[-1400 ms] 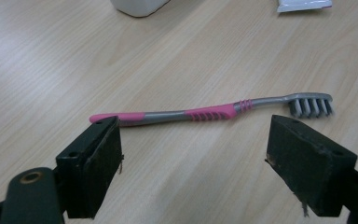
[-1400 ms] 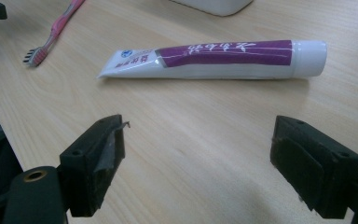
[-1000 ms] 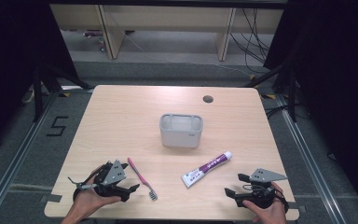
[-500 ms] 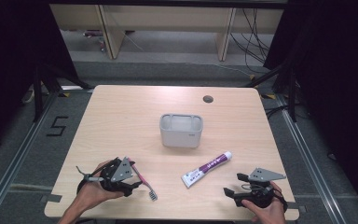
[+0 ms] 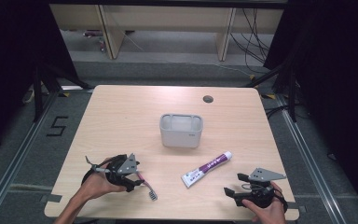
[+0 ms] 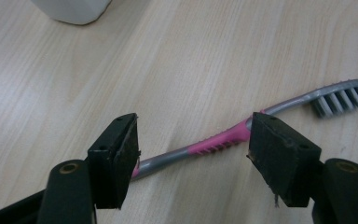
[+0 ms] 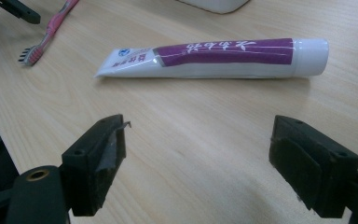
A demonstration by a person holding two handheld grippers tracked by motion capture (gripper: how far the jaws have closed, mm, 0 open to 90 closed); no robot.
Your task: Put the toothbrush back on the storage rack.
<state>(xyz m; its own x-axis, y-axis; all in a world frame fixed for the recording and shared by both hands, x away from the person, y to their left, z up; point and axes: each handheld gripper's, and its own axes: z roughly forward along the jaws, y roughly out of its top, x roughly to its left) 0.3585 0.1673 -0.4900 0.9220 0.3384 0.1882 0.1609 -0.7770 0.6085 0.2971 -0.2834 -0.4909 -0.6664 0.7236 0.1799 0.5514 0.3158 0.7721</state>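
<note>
— At the near left edge: left gripper [image 5: 137, 179] slid in over the pink toothbrush [image 6: 223, 140], jaws narrowing within the last second, now straddling the handle but not yet pressing; brush flat on the wooden table [image 5: 121, 116].

— Meaning?

— Likely a pickup about to start. Right gripper [image 5: 233, 184] parked near right, jaws spread wide, nothing between. Just beyond, purple toothpaste tube [image 5: 207, 169] untouched; farther back, grey holder [image 5: 181, 130] at mid-table.
</note>
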